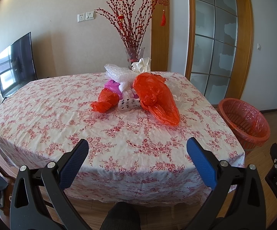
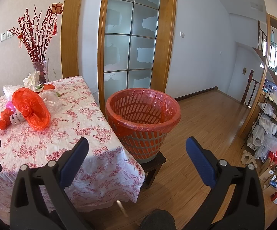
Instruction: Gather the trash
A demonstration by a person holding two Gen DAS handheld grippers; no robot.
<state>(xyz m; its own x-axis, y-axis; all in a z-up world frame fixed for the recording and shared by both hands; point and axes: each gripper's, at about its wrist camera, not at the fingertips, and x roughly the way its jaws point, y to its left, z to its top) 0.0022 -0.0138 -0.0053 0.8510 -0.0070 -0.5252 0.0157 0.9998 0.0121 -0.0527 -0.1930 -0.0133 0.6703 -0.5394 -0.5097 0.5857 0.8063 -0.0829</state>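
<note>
both tongs, left (image 1: pixel 137 149) and right (image 2: pixel 137 149), gape empty short of the trash (image 1: pixel 153 94) beside the vase (image 1: pixel 134 57), so a deep reach could topple it.

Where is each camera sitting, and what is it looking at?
Left wrist: on the open left gripper, facing the table with its trash pile; a dark foot or knee shows below.
Right wrist: on the open right gripper, facing the lined basket on its stool beside the table.
Both see the large red bag, vase and basket.
</note>
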